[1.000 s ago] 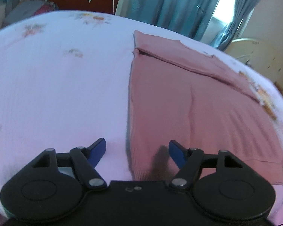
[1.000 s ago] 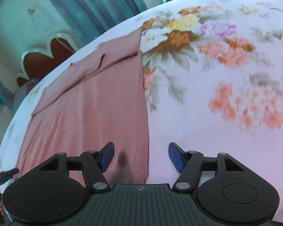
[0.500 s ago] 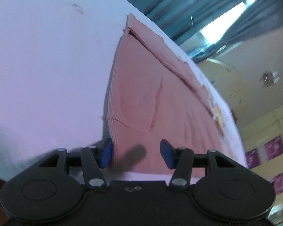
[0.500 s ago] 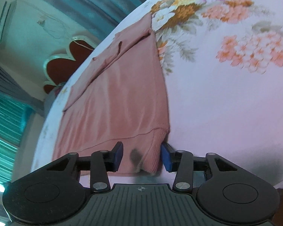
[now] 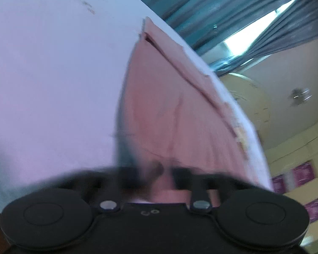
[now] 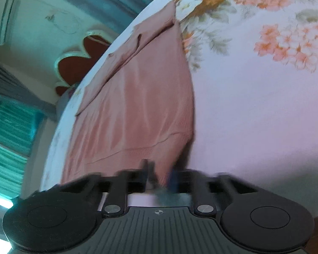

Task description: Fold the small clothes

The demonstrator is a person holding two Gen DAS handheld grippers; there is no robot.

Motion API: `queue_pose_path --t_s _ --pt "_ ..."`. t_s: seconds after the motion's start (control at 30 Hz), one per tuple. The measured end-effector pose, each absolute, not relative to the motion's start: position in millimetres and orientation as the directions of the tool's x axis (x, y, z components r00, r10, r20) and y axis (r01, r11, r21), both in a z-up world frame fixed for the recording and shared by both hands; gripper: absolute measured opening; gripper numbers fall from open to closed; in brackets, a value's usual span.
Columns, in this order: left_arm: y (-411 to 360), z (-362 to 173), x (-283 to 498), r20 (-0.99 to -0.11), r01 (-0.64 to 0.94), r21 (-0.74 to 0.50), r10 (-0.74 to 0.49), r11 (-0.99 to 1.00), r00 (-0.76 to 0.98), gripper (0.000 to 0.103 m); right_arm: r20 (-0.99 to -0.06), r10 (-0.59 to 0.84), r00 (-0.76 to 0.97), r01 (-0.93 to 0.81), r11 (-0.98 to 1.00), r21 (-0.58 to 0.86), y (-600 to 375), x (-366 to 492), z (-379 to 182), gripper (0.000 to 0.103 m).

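Observation:
A pink ribbed garment lies flat on the bed, its far end folded over. My left gripper is at the garment's near left corner, its jaws blurred and closed in on the hem. In the right wrist view the same garment runs away from me, and my right gripper is shut on its near right hem corner, the cloth bunched between the jaws.
The bed is covered by a pale pink sheet with a flower print on the right side. A red headboard, blue curtains and a wall air conditioner stand beyond the bed.
Both grippers came down to the garment's near hem and closed on its two corners; the jaws went from wide open to pinching the cloth.

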State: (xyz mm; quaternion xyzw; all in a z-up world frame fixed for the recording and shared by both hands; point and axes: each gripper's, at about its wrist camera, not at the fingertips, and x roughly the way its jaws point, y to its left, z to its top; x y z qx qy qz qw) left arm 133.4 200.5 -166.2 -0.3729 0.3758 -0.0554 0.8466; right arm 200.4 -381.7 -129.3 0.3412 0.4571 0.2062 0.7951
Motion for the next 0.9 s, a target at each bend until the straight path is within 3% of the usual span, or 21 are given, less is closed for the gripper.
queue_pose_path --t_s 0.1,0.17,0.2,0.27,0.33,0.6,0.77,0.9 --pt "203 -159 122 -0.485 -0.14 -0.732 -0.367 0.666 0.794 0.004 -0.507 0.651 0.565 -0.095 0.662 0.743 -385 192 -108 0.007" --pt "200 -167 126 -0.555 -0.184 -0.685 -0.34 0.705 0.759 0.004 -0.494 0.649 0.578 -0.129 0.671 0.73 -386 189 -102 0.007" --pt "199 -175 130 -0.597 -0.214 -0.666 -0.338 0.715 0.728 0.004 -0.534 0.635 0.559 -0.123 0.7 0.704 -385 192 -106 0.007" --pt "201 -184 131 -0.58 -0.233 -0.697 -0.342 0.679 0.74 0.004 -0.642 0.59 0.489 -0.084 0.765 0.639 -376 201 -122 0.007" --pt "201 -177 132 -0.568 -0.225 -0.697 -0.333 0.681 0.753 0.004 -0.61 0.604 0.513 -0.094 0.746 0.659 -378 202 -118 0.007" --pt "208 -127 174 -0.379 -0.115 -0.777 -0.315 0.618 0.87 0.004 -0.448 0.586 0.675 -0.216 0.738 0.639 -374 248 -48 0.007" --pt "209 -96 247 -0.265 -0.041 -0.823 -0.32 0.567 0.91 0.004 -0.417 0.523 0.743 -0.219 0.779 0.587 -363 311 -15 0.007" --pt "212 -87 321 -0.226 -0.015 -0.845 -0.331 0.535 0.916 0.004 -0.413 0.483 0.772 -0.198 0.801 0.566 -356 371 3 0.007"
